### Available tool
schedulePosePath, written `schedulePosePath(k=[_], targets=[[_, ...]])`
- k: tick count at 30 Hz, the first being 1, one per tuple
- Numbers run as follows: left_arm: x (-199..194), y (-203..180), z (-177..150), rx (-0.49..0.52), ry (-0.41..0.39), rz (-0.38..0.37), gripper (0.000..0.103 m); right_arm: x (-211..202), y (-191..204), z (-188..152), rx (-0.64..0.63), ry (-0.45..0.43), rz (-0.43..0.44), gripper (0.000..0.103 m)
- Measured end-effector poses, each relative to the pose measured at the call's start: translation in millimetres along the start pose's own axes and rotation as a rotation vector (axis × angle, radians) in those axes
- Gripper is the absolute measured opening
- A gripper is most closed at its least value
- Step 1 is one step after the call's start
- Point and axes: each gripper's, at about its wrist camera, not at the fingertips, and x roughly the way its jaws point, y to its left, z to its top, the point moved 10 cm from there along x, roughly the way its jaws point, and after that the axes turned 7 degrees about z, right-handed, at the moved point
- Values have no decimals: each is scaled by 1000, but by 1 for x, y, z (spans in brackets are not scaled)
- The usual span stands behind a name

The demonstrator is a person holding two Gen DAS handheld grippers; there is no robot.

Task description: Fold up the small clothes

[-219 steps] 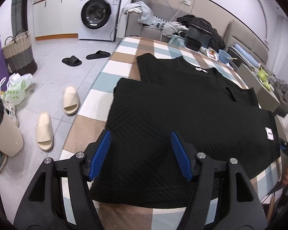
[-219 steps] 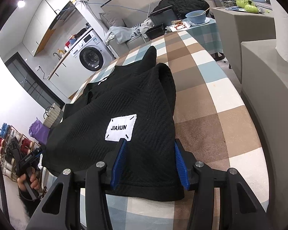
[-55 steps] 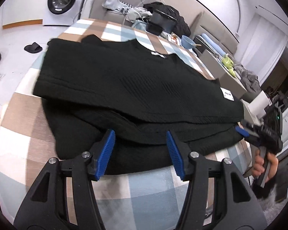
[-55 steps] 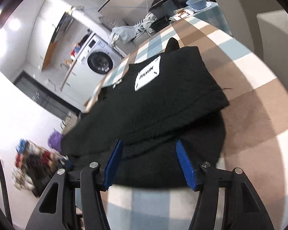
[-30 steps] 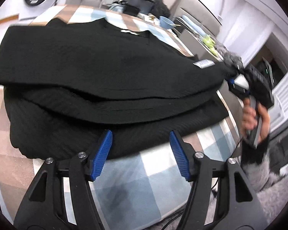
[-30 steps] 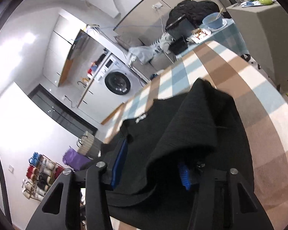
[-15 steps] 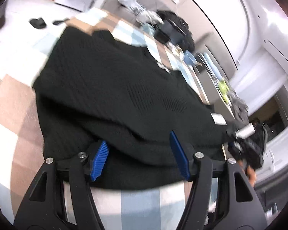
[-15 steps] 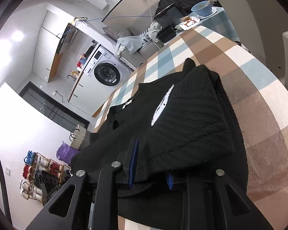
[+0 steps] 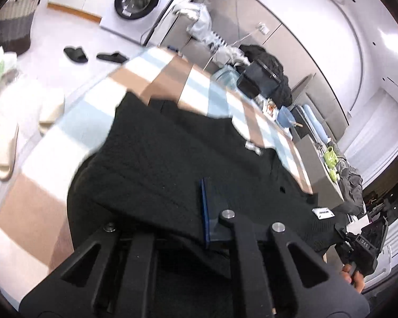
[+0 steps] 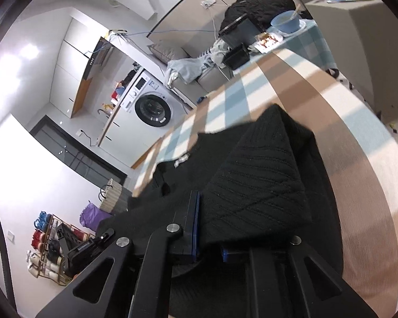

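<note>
Item: black knit sweater (image 9: pixel 172 159), centre frame on checked surface (image 9: pixel 156 79), partly folded. Left gripper (image 9: pixel 199 212) and right gripper (image 10: pixel 209 228): jaws just closing, both clamped on near hem. Remaining: final fold.

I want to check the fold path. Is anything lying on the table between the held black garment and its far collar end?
Nothing visible is. Both grippers, left and right, are shut on the garment; its top and the table beyond look bare until the bowl at the far end.
</note>
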Motion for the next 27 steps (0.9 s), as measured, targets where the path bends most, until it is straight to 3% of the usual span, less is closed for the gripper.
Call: schedulePosePath(k=[6, 8, 9, 10, 12, 14, 19, 27], targets=[[12, -26, 72, 20, -72, -9, 7, 28, 24, 61, -36, -57, 7, 13], [29, -34, 98, 22, -73, -9, 8, 43, 22, 83, -25, -75, -15, 27], [36, -34, 108, 16, -72, -7, 13, 51, 19, 94, -18, -86, -33, 35], [47, -35, 120, 4, -72, -7, 27, 58, 14, 101, -14, -93, -51, 48], [60, -29, 133, -14, -65, 40, 47, 67, -5, 113, -20, -110, -158, 50], [63, -22, 142, -28, -80, 58, 49, 69, -14, 112, -8, -89, -189, 50], [55, -8, 130, 26, -79, 111, 54, 49, -28, 91, -50, -44, -232, 52], [7, 10, 67, 136, -96, 166, 56, 10, -38, 35, -152, 68, -324, 58]])
